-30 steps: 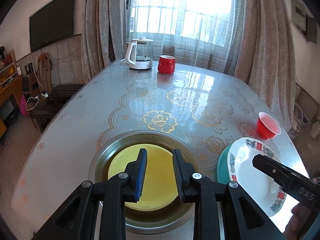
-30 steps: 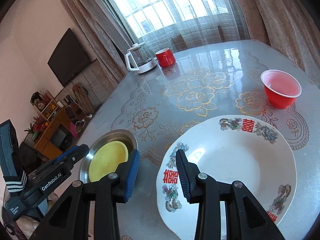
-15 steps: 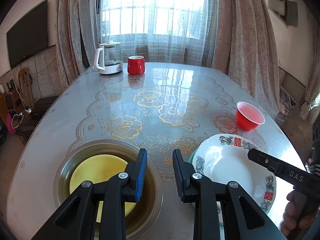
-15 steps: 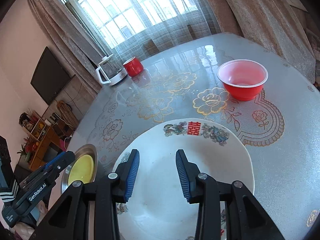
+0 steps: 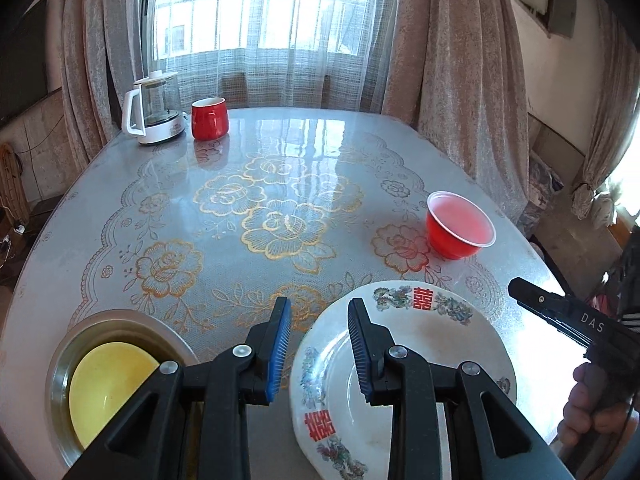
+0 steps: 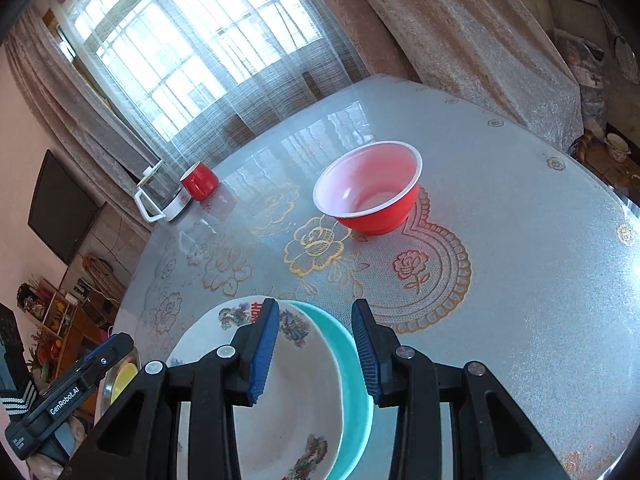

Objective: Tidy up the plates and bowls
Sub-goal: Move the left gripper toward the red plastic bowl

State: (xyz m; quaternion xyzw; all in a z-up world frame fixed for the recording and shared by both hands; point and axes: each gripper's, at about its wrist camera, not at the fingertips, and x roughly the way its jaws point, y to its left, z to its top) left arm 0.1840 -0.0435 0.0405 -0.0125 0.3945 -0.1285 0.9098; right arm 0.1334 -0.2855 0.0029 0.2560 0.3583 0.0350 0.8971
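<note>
A white plate [image 5: 424, 364] with red characters lies on a teal plate [image 6: 354, 364] at the table's near edge. My left gripper [image 5: 318, 344] hangs open over the white plate's left rim, which shows in the narrow gap without touching either pad. My right gripper [image 6: 314, 352] is open over the right side of the white plate [image 6: 292, 404], with both plate rims showing between its fingers. A yellow plate [image 5: 108, 388] rests inside a steel basin [image 5: 120, 314] at the near left. A red bowl [image 6: 372, 188] stands further back on the right.
A glass kettle [image 5: 154, 110] and a red mug [image 5: 209, 119] stand at the far left of the flowered table [image 5: 280, 184]. A hand [image 5: 588, 404] holds the right gripper's handle. Curtains and a window lie behind; the table's right edge is near the red bowl [image 5: 460, 228].
Both grippers slid to the right. The left one left the yellow plate and now sits at the white plate's left rim; the right one went from the plate's middle to its right side.
</note>
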